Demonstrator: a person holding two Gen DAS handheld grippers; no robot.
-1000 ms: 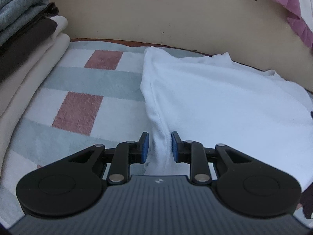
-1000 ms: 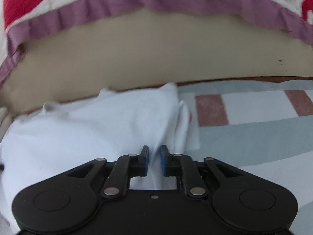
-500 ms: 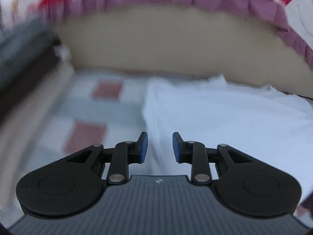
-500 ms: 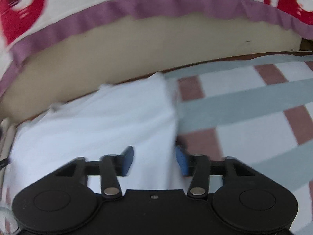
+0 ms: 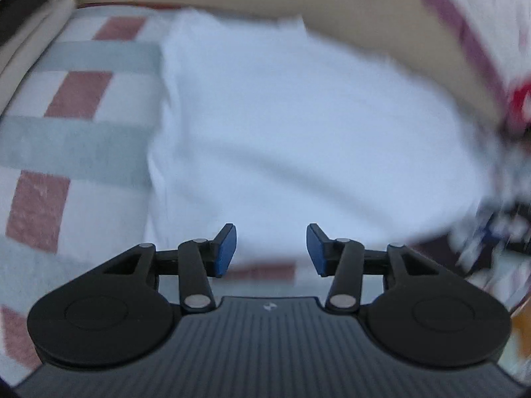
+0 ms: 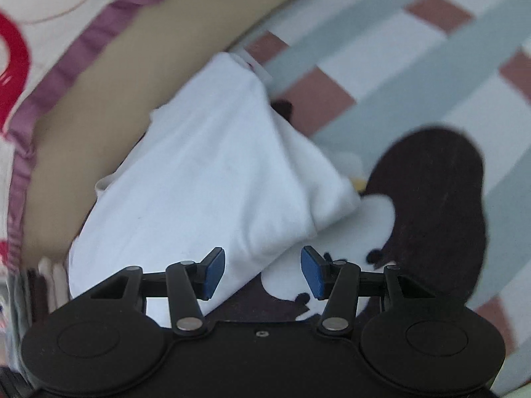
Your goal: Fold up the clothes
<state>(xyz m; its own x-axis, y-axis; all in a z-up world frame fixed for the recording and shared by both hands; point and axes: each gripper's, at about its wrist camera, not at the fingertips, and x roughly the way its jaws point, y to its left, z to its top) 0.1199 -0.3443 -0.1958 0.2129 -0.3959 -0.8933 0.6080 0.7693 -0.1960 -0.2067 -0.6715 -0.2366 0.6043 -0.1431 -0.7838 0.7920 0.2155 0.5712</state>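
Letting go after a fold: left gripper (image 5: 271, 248) fingers opening, right gripper (image 6: 263, 271) fingers apart, both empty over the white garment (image 5: 298, 126); next, regrip its near edge.

Home bedroom, checked bedspread (image 5: 83, 152), frilled quilt (image 6: 66, 49)

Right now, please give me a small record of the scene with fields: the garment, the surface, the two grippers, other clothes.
garment: white garment, folded, lying flat
surface: checked blanket with grey and reddish squares, a dark bear print beside the garment
left gripper: jaws opening, nothing between them
right gripper: jaws open, garment's near edge in the gap, not gripped
other clothes: folded stack at the far left
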